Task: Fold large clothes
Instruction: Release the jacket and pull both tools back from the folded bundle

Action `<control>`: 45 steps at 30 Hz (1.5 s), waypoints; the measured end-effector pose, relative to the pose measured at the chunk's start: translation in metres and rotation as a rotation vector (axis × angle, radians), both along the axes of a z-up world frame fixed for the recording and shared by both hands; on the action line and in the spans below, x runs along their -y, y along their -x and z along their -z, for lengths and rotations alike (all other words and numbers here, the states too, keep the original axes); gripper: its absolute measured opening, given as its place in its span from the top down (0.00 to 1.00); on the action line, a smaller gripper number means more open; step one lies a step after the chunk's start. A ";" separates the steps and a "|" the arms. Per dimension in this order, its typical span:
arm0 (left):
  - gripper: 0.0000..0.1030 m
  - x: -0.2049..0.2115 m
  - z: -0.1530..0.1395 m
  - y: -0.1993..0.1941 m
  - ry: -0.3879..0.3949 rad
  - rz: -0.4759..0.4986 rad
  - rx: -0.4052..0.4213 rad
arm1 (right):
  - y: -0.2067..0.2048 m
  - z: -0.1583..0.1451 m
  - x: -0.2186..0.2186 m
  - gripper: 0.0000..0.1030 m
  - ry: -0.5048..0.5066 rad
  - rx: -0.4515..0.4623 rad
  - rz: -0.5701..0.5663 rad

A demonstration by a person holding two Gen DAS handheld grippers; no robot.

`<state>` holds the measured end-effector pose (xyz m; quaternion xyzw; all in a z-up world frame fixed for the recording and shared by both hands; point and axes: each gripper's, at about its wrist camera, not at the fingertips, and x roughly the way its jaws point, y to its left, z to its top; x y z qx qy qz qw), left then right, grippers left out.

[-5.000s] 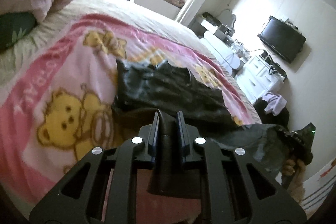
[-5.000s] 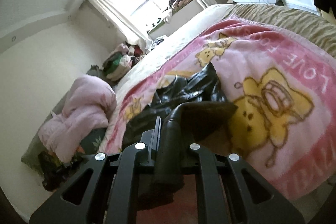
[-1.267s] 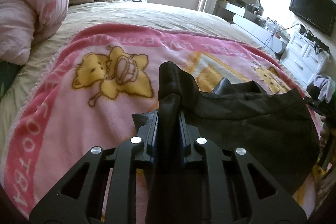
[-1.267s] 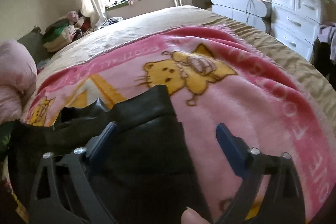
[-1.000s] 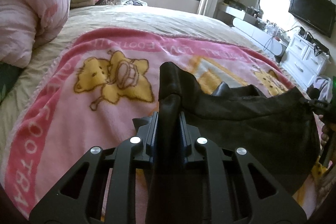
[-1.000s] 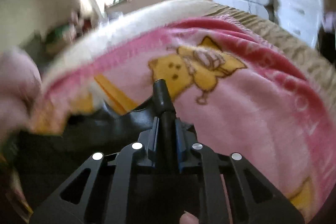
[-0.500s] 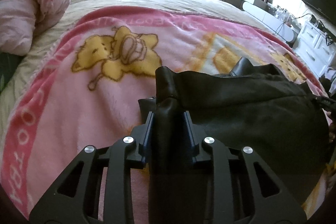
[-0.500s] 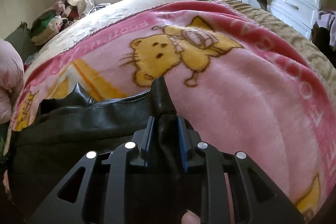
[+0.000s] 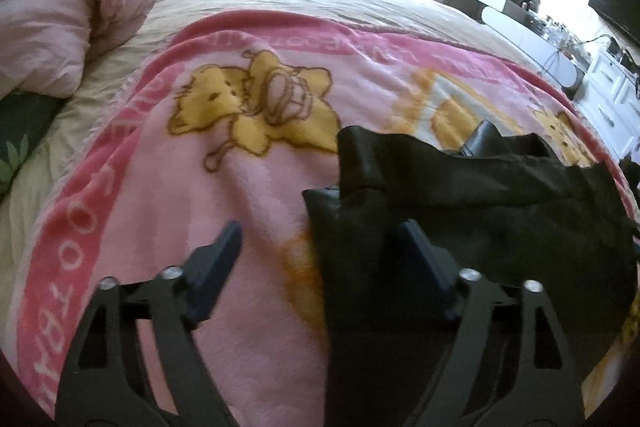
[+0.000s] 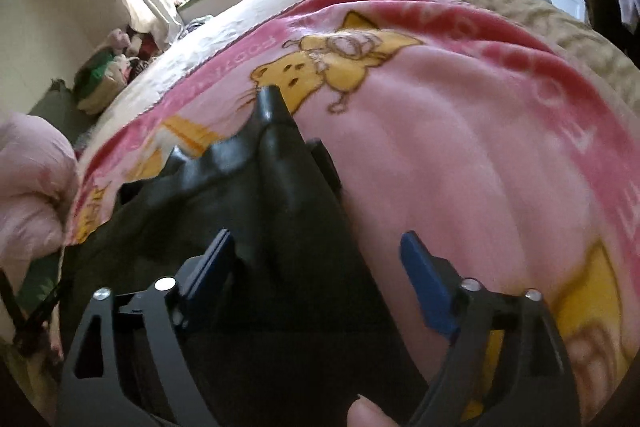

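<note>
Left wrist view cuts off the near end of the black garment [image 9: 460, 211] behind the left gripper [image 9: 316, 247], whose fingers are spreading wide, cloth lying loose between them. It rests on the pink bear blanket [image 9: 160, 195] covering the bed. Only the right wrist view shows a fingertip [image 10: 366, 413] at the bottom edge; the right gripper [image 10: 316, 255] is spreading too, the garment's peaked fold [image 10: 276, 131] ahead of it.

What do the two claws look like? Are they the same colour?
Nearly the same. Each claw is a black frame with triangle-shaped cut-outs and small round silver screws. The left claw has dark, wedge-shaped fingers. The right claw has the same shape, but its fingers are bright blue on the inner face. No cables or sleeves show.
</note>
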<state>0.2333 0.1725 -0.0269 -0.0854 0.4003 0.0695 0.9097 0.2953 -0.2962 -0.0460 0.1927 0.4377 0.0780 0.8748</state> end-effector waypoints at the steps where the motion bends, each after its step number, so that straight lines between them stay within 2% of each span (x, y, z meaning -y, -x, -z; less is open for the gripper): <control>1: 0.14 -0.001 -0.003 0.002 -0.010 -0.008 -0.001 | 0.007 -0.002 0.001 0.15 -0.007 0.004 -0.009; 2: 0.09 -0.001 -0.005 0.004 -0.017 -0.015 0.002 | 0.014 -0.004 0.003 0.13 -0.012 0.008 -0.016; 5: 0.09 -0.006 -0.013 0.016 0.013 -0.026 0.010 | 0.037 -0.012 0.007 0.08 -0.009 0.033 -0.036; 10: 0.09 -0.013 -0.023 0.046 0.079 -0.031 0.025 | 0.059 -0.011 0.006 0.08 -0.018 0.028 -0.067; 14: 0.09 -0.014 -0.022 0.070 0.162 -0.028 0.022 | 0.067 -0.002 0.010 0.08 -0.041 0.009 -0.084; 16: 0.09 -0.013 -0.018 0.084 0.242 -0.008 0.033 | 0.066 0.007 0.013 0.09 -0.056 -0.003 -0.088; 19: 0.09 -0.005 -0.002 0.092 0.337 0.028 0.016 | 0.066 0.020 0.020 0.17 -0.079 -0.031 -0.073; 22: 0.09 0.006 0.017 0.089 0.356 0.040 -0.038 | 0.074 0.020 0.021 0.25 -0.105 -0.014 -0.078; 23: 0.09 0.010 0.021 0.087 0.370 0.049 -0.045 | 0.076 0.019 0.019 0.34 -0.107 -0.010 -0.087; 25: 0.09 0.016 0.033 0.083 0.429 0.079 -0.070 | 0.082 0.016 0.016 0.42 -0.067 0.000 -0.085; 26: 0.13 0.020 0.037 0.082 0.451 0.090 -0.079 | 0.085 0.014 0.017 0.54 -0.063 0.007 -0.083; 27: 0.22 0.025 0.040 0.082 0.447 0.090 -0.086 | 0.087 0.013 0.019 0.67 -0.069 0.016 -0.078; 28: 0.24 0.029 0.040 0.083 0.421 0.086 -0.090 | 0.091 0.011 0.023 0.72 -0.079 0.025 -0.078; 29: 0.30 0.032 0.039 0.084 0.403 0.087 -0.089 | 0.094 0.010 0.025 0.77 -0.089 0.032 -0.085; 32: 0.40 0.040 0.034 0.087 0.358 0.096 -0.083 | 0.099 0.007 0.022 0.80 -0.067 0.041 -0.102; 35: 0.45 0.040 0.030 0.092 0.347 0.089 -0.084 | 0.106 0.003 0.020 0.81 -0.040 0.046 -0.103; 40: 0.45 0.044 0.026 0.105 0.317 0.096 -0.086 | 0.113 0.003 0.020 0.80 -0.020 0.045 -0.090; 43: 0.43 0.043 0.027 0.104 0.315 0.084 -0.088 | 0.112 0.003 0.017 0.75 0.000 0.037 -0.054; 44: 0.42 0.044 0.024 0.104 0.304 0.083 -0.092 | 0.111 0.001 0.016 0.69 0.012 0.035 -0.044; 45: 0.42 0.045 0.022 0.104 0.294 0.087 -0.095 | 0.114 -0.002 0.014 0.67 0.024 0.036 -0.035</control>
